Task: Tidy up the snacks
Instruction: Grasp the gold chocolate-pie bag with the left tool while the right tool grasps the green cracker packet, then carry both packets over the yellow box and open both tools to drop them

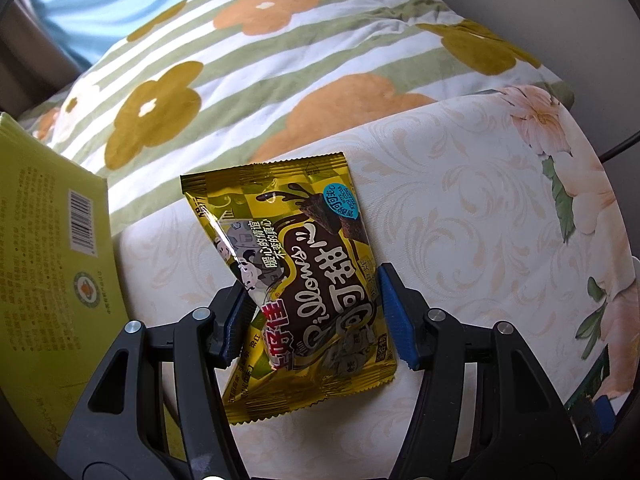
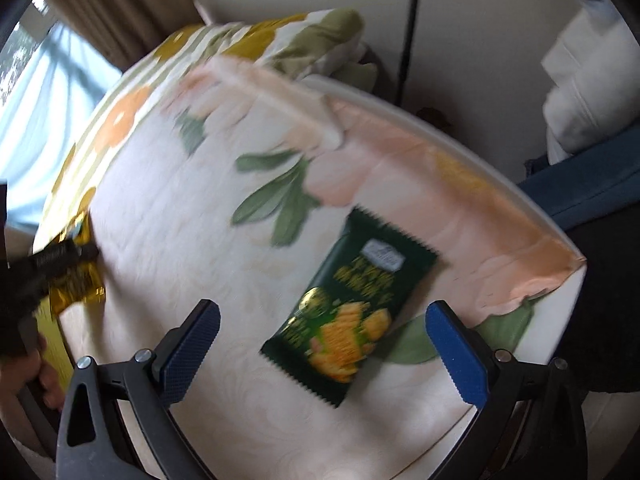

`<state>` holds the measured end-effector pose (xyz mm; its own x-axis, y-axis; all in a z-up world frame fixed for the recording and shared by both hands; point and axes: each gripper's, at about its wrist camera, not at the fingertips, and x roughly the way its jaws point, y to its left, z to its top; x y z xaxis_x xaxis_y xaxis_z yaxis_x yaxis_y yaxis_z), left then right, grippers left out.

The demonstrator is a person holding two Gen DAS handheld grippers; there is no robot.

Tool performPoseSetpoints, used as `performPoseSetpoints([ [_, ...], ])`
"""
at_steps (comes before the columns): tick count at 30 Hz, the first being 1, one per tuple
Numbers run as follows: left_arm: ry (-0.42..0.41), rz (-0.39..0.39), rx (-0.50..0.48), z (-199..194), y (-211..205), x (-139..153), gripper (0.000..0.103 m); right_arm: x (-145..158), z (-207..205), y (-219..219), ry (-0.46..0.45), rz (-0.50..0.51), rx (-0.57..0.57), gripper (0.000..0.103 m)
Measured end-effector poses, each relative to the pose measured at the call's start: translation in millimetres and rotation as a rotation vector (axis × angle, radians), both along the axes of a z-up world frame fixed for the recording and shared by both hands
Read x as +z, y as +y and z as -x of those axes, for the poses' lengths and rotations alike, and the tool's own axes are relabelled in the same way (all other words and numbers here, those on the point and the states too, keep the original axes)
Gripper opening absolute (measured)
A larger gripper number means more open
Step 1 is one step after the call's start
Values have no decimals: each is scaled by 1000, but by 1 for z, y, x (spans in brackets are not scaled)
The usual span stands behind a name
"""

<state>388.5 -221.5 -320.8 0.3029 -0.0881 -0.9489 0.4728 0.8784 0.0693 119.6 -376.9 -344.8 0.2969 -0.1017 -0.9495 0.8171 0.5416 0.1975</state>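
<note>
A yellow and brown chocolate snack packet [image 1: 300, 280] lies on the floral tablecloth [image 1: 480, 240]. My left gripper [image 1: 312, 316] straddles its near half; the left pad presses the packet's edge and the right pad [image 1: 394, 316] sits just beside it, so a firm grip is unclear. A dark green snack packet [image 2: 352, 304] with yellow chips printed on it lies on the cloth between the fingers of my open, empty right gripper [image 2: 320, 344]. The yellow packet also shows at the far left in the right wrist view [image 2: 78, 276], with the left gripper over it.
A yellow-green cardboard box [image 1: 48, 280] with a barcode stands at the left of the table. A striped flower-print quilt [image 1: 240, 64] lies behind the table. The table's white edge [image 2: 560, 320] runs along the right, with dark blue fabric [image 2: 592, 188] beyond.
</note>
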Motion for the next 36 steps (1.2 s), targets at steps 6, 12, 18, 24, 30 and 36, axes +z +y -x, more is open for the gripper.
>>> performPoseSetpoints([
  [6, 4, 9, -1, -1, 1, 1, 56, -7, -3, -14, 73, 42, 17, 98],
  [12, 12, 19, -2, -3, 3, 1, 56, -10, -14, -6, 96, 82, 101, 77],
  [18, 12, 17, -5, -3, 3, 1, 56, -8, -26, -4, 82, 145, 182, 49],
  [24, 4, 10, -18, -1, 1, 0, 55, -7, -23, 4, 59, 176, 233, 44],
  [30, 14, 46, -8, 4, 1, 6, 54, 0, -17, 10, 6, 157, 255, 42],
  [36, -8, 97, -1, 13, 0, 31, 54, 19, -23, 6, -68, 171, 287, 42],
])
